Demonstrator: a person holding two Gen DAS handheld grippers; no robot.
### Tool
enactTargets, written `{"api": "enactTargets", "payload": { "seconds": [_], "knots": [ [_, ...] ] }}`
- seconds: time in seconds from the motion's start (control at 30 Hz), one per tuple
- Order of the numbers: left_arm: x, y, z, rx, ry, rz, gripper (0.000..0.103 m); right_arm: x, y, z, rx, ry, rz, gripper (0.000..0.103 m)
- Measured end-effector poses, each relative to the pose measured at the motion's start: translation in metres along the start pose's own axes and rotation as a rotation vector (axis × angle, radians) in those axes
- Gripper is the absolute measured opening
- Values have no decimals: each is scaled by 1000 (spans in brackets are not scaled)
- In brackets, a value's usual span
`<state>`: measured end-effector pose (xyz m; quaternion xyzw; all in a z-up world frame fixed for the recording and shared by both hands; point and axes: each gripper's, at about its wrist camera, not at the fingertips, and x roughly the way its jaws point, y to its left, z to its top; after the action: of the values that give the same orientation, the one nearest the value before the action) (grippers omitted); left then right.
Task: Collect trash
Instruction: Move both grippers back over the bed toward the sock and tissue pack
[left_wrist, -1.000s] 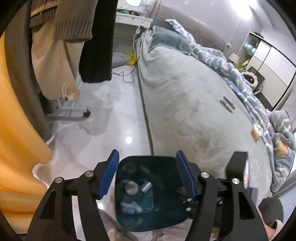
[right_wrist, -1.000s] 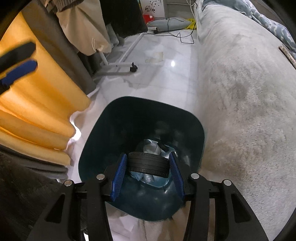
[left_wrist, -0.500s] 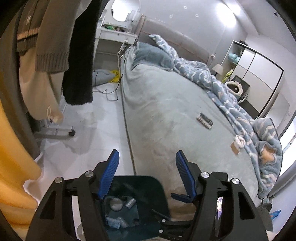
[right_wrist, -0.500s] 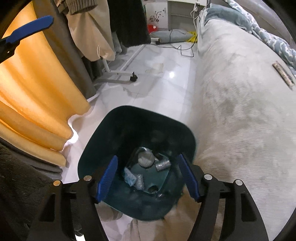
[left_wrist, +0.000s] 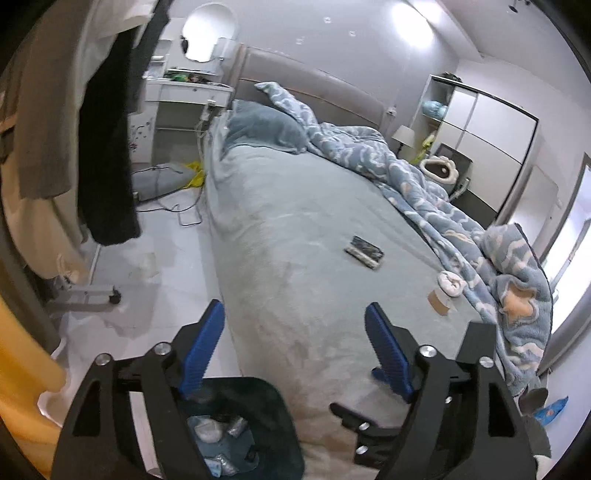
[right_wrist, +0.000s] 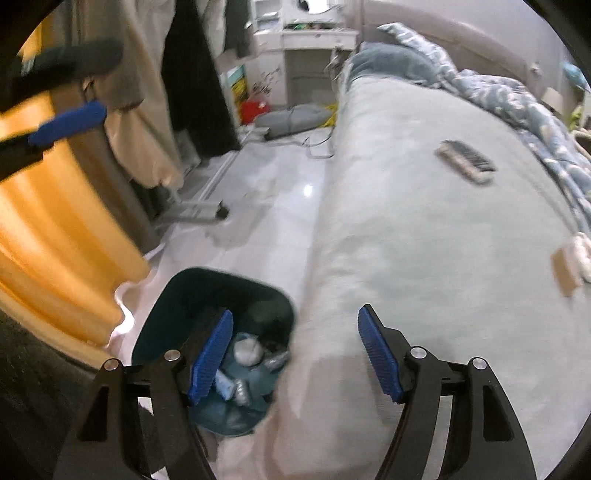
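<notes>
A dark teal trash bin (right_wrist: 177, 295) stands on the floor beside the bed and holds several crumpled pieces of trash (right_wrist: 247, 350); it also shows in the left wrist view (left_wrist: 266, 406). On the grey bed lie a dark flat wrapper (left_wrist: 364, 252), a brown cardboard roll (left_wrist: 439, 301) and a white wad (left_wrist: 451, 282). The wrapper (right_wrist: 465, 162) and the roll (right_wrist: 567, 271) also show in the right wrist view. My left gripper (left_wrist: 295, 347) is open and empty over the bed edge. My right gripper (right_wrist: 293, 354) is open and empty above the bin's rim.
Clothes hang on a wheeled rack (left_wrist: 88, 295) at the left, next to an orange curtain (right_wrist: 55, 221). Cables (left_wrist: 173, 210) and a grey cushion lie on the white floor by a white desk (left_wrist: 184, 110). A blue quilt (left_wrist: 424, 184) covers the bed's far side.
My right gripper opened and let a black round object fall into the bin. Both grippers then rose and turned from the bin toward the bed.
</notes>
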<state>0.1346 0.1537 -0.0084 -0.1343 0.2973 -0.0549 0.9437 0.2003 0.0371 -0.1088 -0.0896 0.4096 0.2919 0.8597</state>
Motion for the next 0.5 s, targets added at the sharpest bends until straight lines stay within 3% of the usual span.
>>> {"api": "enactTargets", "payload": {
  "seconds": [0.23, 0.5],
  "knots": [
    [16, -34, 2, 81, -27, -6, 93, -35, -58, 6, 44, -75, -82, 75],
    [43, -59, 8, 147, -21, -21, 95, -62, -138, 7, 143, -133, -163, 79]
  ]
}}
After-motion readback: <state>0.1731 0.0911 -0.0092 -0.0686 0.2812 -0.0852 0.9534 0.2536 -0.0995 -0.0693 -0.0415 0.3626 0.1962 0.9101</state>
